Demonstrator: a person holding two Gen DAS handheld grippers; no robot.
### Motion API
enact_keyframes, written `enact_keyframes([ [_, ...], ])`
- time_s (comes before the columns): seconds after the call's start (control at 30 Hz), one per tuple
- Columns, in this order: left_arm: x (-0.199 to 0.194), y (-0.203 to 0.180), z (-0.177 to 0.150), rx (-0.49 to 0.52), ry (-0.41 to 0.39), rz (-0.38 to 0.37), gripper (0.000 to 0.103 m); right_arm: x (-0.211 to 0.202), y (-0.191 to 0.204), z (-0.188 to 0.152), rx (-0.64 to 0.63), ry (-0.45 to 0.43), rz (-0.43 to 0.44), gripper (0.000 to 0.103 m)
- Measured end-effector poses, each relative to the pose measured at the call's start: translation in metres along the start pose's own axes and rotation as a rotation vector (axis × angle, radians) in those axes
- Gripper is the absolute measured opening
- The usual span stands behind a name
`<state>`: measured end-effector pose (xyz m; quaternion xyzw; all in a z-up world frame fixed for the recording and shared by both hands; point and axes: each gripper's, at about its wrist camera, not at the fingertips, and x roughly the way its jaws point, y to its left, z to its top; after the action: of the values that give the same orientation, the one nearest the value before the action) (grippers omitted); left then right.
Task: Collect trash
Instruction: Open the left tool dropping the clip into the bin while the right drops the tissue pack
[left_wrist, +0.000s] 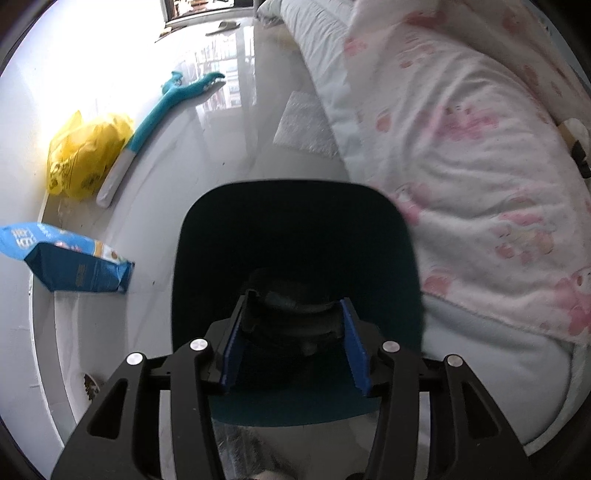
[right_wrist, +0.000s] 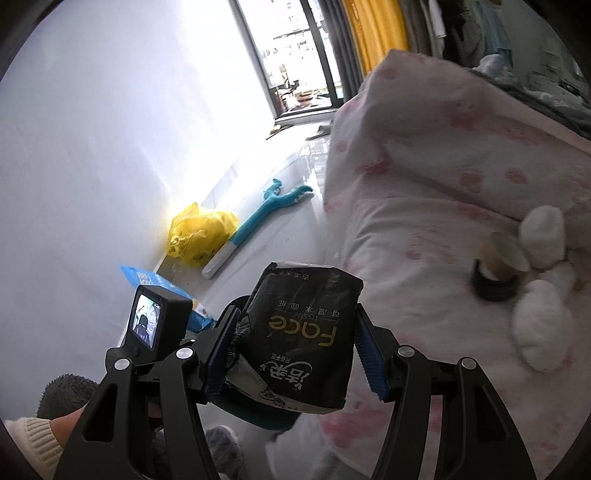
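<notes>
Tissue pack, black, empty-looking: held between right claw fingers above dark bin; left claw grips bin rim; next, release inside.

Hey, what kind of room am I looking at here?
Most likely a bedroom in a home. A bed with a pink-printed white quilt fills one side, a glossy tiled floor runs to a balcony door hung with a yellow curtain, and a plush toy lies on the quilt.
</notes>
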<state>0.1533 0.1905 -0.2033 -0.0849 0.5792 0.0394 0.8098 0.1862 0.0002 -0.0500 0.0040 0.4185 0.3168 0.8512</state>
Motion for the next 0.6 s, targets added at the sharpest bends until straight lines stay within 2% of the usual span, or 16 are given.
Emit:
enact_keyframes([
  [0.03,0.000,0.004,-0.001,-0.005,0.001,0.003,0.062,0.004,0.004,0.001,-0.003,0.006,0.003,0.062],
  [0.23,-0.010,0.025,-0.006,-0.035,-0.018,-0.027,0.074,0.031,0.023,0.002,-0.009,0.048,0.022,0.062],
  [0.4,-0.026,0.044,-0.010,-0.069,-0.081,-0.058,0.084,0.054,0.046,0.002,-0.029,0.082,0.032,0.062],
  [0.6,-0.049,0.061,-0.014,-0.064,-0.179,-0.027,0.086,0.082,0.053,0.000,-0.003,0.137,0.033,0.062],
])
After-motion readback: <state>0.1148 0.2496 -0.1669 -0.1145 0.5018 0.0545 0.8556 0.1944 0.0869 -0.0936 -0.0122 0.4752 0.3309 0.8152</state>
